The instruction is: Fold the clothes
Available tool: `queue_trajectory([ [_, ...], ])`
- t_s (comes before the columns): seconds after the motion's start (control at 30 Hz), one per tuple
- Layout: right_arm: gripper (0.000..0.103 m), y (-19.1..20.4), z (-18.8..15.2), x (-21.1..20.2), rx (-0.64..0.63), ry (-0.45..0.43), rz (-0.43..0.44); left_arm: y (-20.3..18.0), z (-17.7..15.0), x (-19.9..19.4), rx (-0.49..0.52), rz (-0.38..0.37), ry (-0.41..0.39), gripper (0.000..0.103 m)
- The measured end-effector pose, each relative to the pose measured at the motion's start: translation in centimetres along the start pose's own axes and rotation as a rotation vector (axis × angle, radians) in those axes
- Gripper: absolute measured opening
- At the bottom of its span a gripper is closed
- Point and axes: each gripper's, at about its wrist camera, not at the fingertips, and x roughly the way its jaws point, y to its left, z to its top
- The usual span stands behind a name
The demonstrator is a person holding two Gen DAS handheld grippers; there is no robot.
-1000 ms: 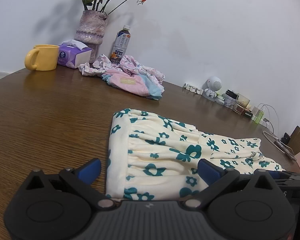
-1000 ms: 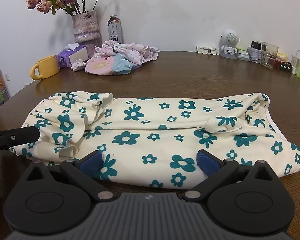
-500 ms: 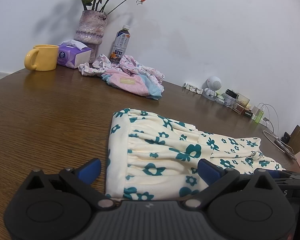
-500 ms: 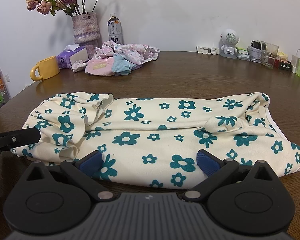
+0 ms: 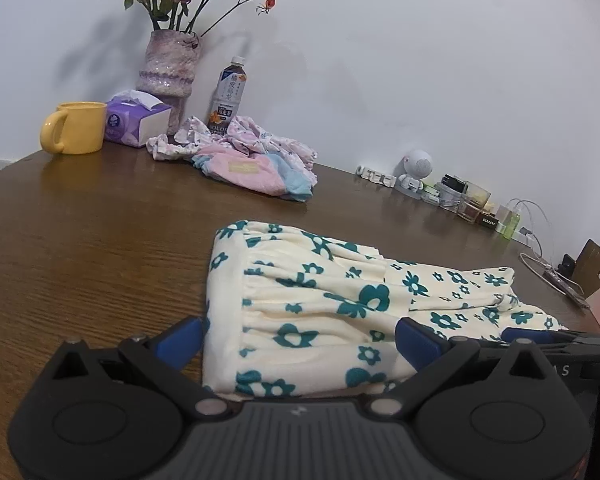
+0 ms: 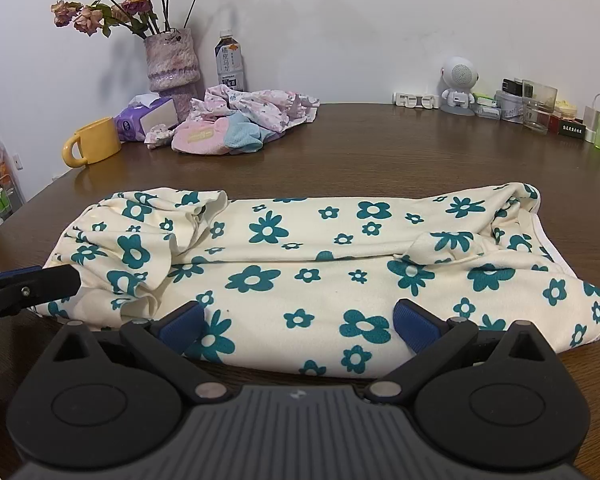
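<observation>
Cream teal-flowered garment [image 6: 300, 264] lay half-folded lengthwise on brown wooden table [image 6: 380, 148]; both tongs, left [image 5: 300, 340] and right [image 6: 300, 320], spread, empty; pastel clothes pile [image 6: 240, 124] unfolded.

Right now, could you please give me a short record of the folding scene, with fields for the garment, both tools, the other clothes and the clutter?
garment: cream floral garment, lying lengthwise on the wooden table, partly folded, wrinkled at both ends
left tool: open, fingers either side of the gathered end
right tool: open, at the garment's near long edge
other clothes: pink and blue pile near the wall, unfolded
clutter: yellow mug, tissue box, vase, bottle
</observation>
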Motion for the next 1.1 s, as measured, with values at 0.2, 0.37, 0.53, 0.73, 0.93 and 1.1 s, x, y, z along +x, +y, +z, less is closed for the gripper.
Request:
queue_trajectory([
  [0.2,0.102,-0.1,0.0,0.0,0.005,-0.002,0.004,0.3,-0.2,-0.9,-0.016,-0.006,-0.023,0.103],
  [0.37,0.102,-0.3,-0.1,-0.1,0.014,-0.01,0.014,1.0,0.3,-0.9,-0.016,0.05,-0.021,0.1],
  [0.53,0.102,-0.3,-0.4,-1.1,0.0,-0.071,0.09,1.5,0.3,-0.8,-0.018,0.038,-0.011,0.091],
  [0.73,0.102,1.8,-0.5,-1.7,-0.077,-0.111,0.127,1.7,0.2,-0.6,-0.034,0.029,-0.003,0.09],
  [0.93,0.088,4.5,-0.3,-1.8,-0.169,-0.128,0.198,1.8,0.1,-0.5,-0.046,0.021,0.004,0.092],
  [1.1,0.062,5.8,0.1,-1.2,-0.217,-0.095,0.236,1.8,0.1,-0.5,-0.043,0.019,0.004,0.092],
])
